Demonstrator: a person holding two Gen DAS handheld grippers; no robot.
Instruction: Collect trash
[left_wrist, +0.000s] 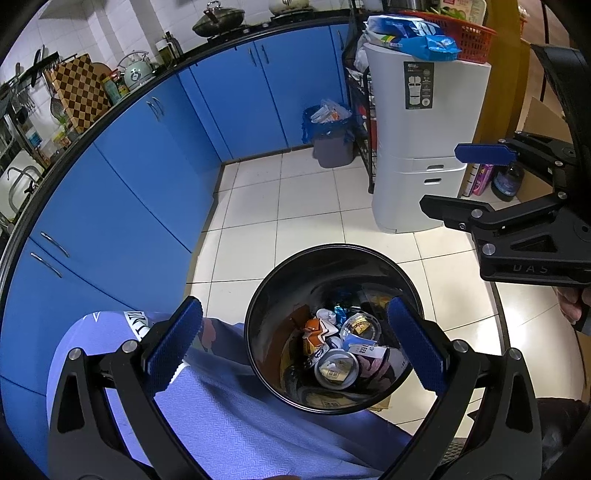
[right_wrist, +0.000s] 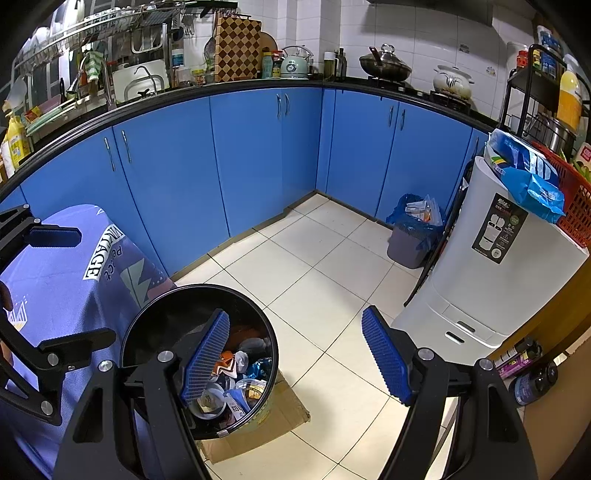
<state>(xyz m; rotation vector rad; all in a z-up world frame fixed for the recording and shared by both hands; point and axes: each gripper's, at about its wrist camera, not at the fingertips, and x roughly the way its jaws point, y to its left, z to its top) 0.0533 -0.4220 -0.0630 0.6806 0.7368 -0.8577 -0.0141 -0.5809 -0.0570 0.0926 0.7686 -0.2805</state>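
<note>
Left wrist view first: left gripper (left_wrist: 293, 345) spread wide, blue fingers (left_wrist: 173, 345) gripping nothing, poised over the black trash bin (left_wrist: 258, 332). Inside the bin, a heap of trash (left_wrist: 338, 349): wrappers, lids, a clear cup. Just left of the bin, a table under a purple cloth (left_wrist: 229, 417). Off to the right, the right gripper (left_wrist: 448, 181) seen side-on, fingers apart and empty. Further back, a grey bin with a blue liner (left_wrist: 330, 138) against the blue cabinets (left_wrist: 147, 177), beside a tall white appliance (left_wrist: 424, 147).

Over to the right wrist view: right gripper (right_wrist: 295, 356) open too, nothing between the fingers (right_wrist: 386, 356), pointing down at the tiled floor (right_wrist: 314, 273). Black bin (right_wrist: 147, 325) low left, standing on flattened cardboard (right_wrist: 291, 410), trash (right_wrist: 236, 376) showing past the left finger. Left gripper (right_wrist: 66, 286) at the far left edge, open over the purple cloth (right_wrist: 55, 288).
</note>
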